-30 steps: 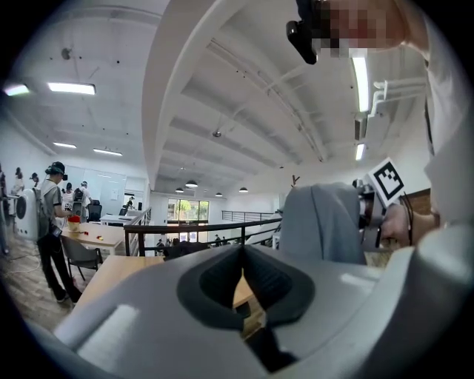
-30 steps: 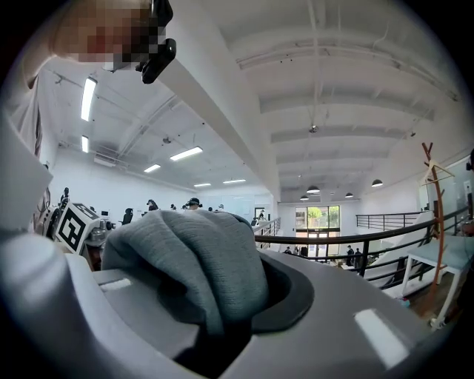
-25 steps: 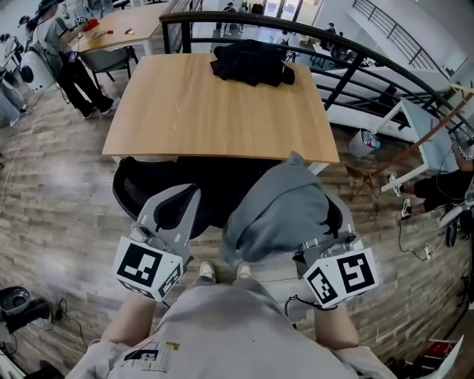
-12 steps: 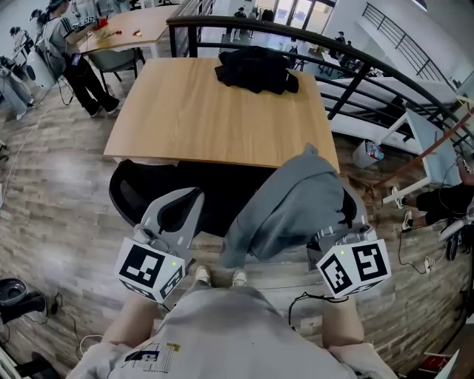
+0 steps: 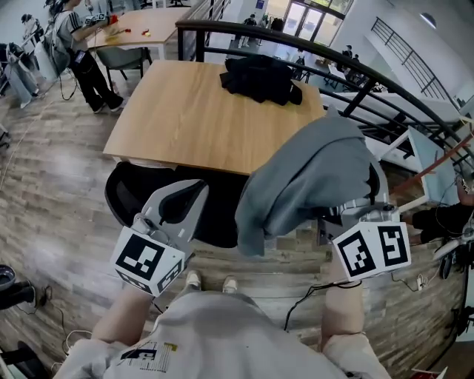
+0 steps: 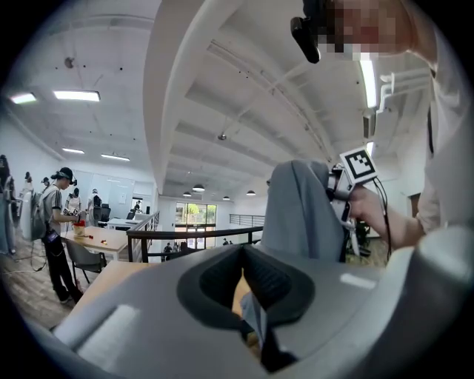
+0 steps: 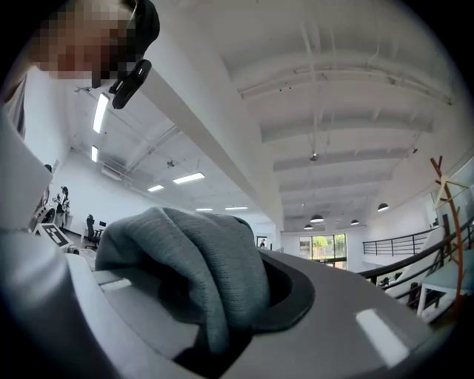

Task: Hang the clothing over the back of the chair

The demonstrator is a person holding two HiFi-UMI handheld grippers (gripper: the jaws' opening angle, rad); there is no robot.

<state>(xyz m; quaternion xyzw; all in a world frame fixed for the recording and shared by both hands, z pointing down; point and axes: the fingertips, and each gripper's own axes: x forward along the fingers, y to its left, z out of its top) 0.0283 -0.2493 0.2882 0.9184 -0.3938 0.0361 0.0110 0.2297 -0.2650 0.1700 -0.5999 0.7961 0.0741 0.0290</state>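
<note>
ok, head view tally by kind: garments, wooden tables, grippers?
Garments: 2 (grey garment, black garment)
Wooden tables: 2 (near table, far table)
Grippers: 2 (left gripper, right gripper)
Total: 6

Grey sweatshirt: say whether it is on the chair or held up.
Held up: the sweatshirt dangles from the shut right gripper, not draped over the black chair.

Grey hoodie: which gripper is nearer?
Right. The right gripper is shut on the grey hoodie at its right edge; the left gripper is clear of it to the left, over the black chair.
</note>
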